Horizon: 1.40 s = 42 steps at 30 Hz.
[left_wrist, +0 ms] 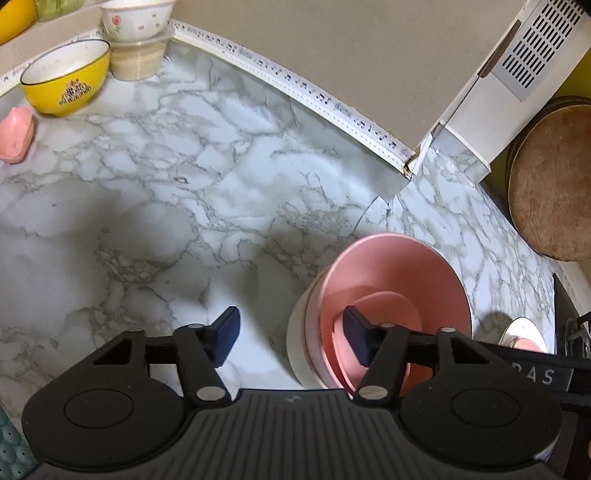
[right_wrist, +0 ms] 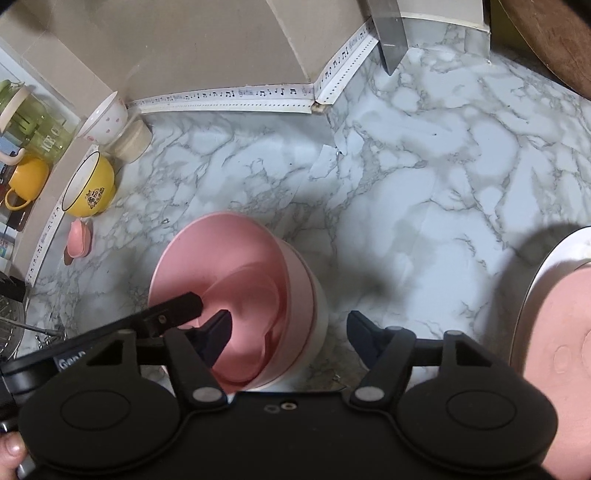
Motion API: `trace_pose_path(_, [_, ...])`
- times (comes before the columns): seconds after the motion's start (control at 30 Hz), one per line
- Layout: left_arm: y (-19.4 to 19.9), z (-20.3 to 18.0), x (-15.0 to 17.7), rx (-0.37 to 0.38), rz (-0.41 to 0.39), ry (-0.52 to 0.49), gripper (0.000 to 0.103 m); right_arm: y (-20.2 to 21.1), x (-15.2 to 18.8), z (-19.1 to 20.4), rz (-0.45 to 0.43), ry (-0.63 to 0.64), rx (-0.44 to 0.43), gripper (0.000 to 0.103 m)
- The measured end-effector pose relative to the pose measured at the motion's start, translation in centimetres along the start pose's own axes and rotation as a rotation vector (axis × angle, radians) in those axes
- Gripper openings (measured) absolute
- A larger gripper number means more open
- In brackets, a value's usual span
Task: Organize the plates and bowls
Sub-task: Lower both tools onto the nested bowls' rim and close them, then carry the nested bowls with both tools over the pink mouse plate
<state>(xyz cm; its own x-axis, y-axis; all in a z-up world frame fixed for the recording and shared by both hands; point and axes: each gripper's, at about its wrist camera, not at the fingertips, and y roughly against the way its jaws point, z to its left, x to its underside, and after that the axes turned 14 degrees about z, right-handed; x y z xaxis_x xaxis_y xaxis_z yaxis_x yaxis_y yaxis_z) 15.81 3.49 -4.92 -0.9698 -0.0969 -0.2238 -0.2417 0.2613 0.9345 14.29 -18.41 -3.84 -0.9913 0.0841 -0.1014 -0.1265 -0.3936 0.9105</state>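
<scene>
A stack of pink bowls (left_wrist: 399, 280) nested in a white bowl stands on the marble counter (left_wrist: 166, 206). My left gripper (left_wrist: 291, 332) is open, its jaws straddling the stack's near left rim, right finger inside the bowl. The stack also shows in the right wrist view (right_wrist: 236, 266). My right gripper (right_wrist: 290, 339) is open, straddling the stack's right wall, left finger inside. A white plate (right_wrist: 546, 266) with a pink dish (right_wrist: 554, 332) on it lies at the right. A yellow bowl (left_wrist: 68, 79) and a floral white bowl (left_wrist: 136, 18) stand at the back left.
A small pink dish (left_wrist: 14, 134) lies left of the yellow bowl. A lidded plastic container (left_wrist: 138, 59) sits under the floral bowl. A round wooden board (left_wrist: 554, 184) leans at the right beside a white appliance (left_wrist: 517, 74). A yellow mug (right_wrist: 27, 181) and green jar (right_wrist: 33, 125) stand on the sill.
</scene>
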Motion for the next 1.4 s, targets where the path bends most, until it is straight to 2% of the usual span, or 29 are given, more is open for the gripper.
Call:
trace_pose_path(0.1, [-0.3, 0.0, 0.1, 0.011, 0.015, 0.001, 0.054, -0.1, -0.2, 0.0, -0.004, -0.008, -0.008, 0.062])
trace_pose_path(0.27, [-0.6, -0.3, 0.1, 0.031, 0.036, -0.005, 0.038, -0.5, -0.4, 0.2, 0.007, -0.004, -0.009, 0.055])
trace_pose_path(0.53, [-0.9, -0.7, 0.3, 0.049, 0.054, -0.007, 0.029, -0.9, -0.3, 0.5, 0.006, 0.003, 0.015, 0.048])
trace_pose_path(0.63, [-0.9, -1.1, 0.4, 0.025, 0.051, -0.023, 0.028, -0.9, -0.2, 0.6, 0.003, 0.010, 0.028, 0.046])
trace_pose_path(0.77, [-0.8, -1.4, 0.5, 0.004, 0.044, -0.038, 0.028, -0.9, -0.1, 0.9, -0.005, 0.033, 0.066, 0.037])
trace_pose_path(1.1, [0.4, -2.1, 0.9, -0.013, 0.026, -0.053, 0.028, 0.1, 0.4, 1.2, -0.027, 0.044, 0.061, 0.036])
trace_pose_path(1.4, [3.3, -4.1, 1.4, -0.014, -0.009, -0.100, 0.028, 3.3, 1.4, 1.3, -0.076, 0.039, 0.054, 0.036])
